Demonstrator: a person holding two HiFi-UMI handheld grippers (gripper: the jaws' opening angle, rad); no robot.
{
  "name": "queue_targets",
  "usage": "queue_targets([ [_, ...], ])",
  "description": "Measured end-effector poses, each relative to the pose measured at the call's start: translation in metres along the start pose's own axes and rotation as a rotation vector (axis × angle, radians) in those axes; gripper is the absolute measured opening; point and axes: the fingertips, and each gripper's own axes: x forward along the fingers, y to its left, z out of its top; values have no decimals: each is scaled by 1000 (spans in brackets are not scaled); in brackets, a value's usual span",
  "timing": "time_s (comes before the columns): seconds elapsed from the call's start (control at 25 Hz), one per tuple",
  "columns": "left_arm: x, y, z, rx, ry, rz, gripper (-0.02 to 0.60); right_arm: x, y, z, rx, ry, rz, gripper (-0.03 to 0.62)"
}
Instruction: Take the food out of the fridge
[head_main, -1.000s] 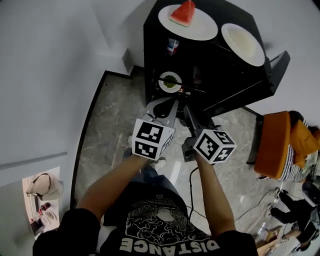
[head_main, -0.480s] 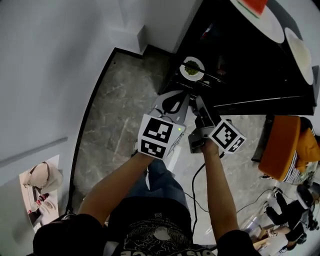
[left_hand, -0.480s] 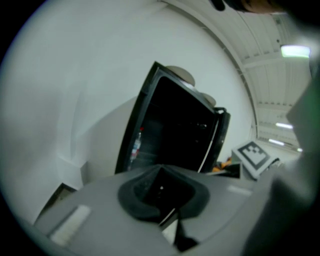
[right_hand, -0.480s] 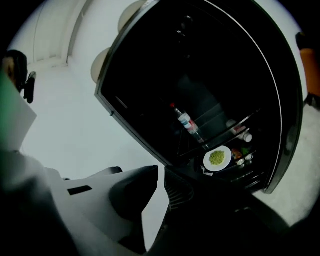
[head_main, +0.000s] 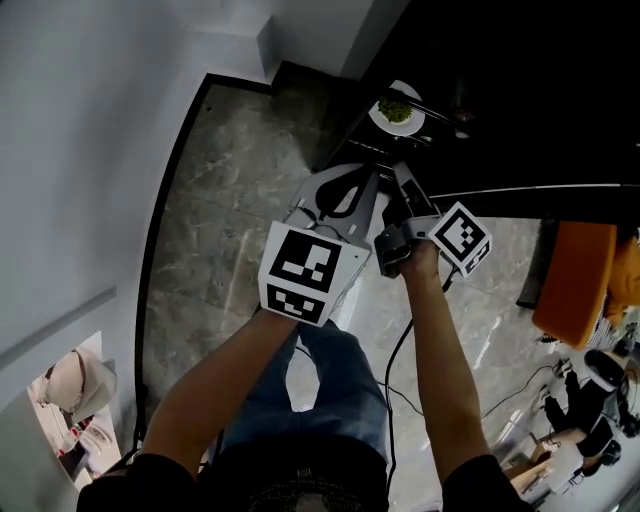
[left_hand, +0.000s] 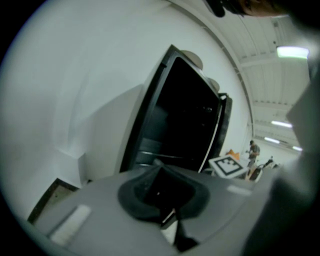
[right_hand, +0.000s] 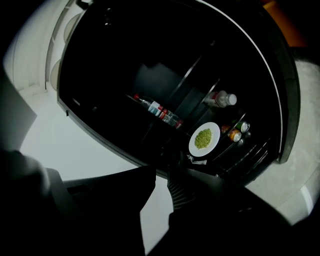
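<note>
The plate (right_hand: 204, 139) lies close ahead, up-right of the right gripper (right_hand: 160, 176), whose empty jaws have just been opening a crack; the left gripper (left_hand: 159, 172) is pressed together.

Lowered: left gripper (head_main: 352, 190) and right gripper (head_main: 408, 190), now before the fridge's (head_main: 520, 90) lower shelf and nearer the plate of green food (head_main: 397, 110); right gripper rolled, jaws just opened slightly, nothing between them; watermelon plate and empty plate on the fridge top gone from the head view.
</note>
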Motion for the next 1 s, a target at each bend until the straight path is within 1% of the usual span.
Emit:
queue_targets([
  [0.12,13,7,-17,1,-7,4,2,19,-30,-4,49,-2,4,64],
  [0.2,23,10,-28,4,-10,3,2,31,-48,-6,86,-10,24,70],
  [0.44,50,18,-53,23,-33,1,2,66,-103,0,181,-32,15,86],
  [0.64,64,29,-71,45,-44,4,2,95,-138,6,299,-68,26,95],
  [0.8,71,40,-85,53,-38,13,2,110,-152,9,360,-87,40,110],
  [1.0,73,43,-91,55,-33,19,2,120,-154,18,435,-107,67,110],
])
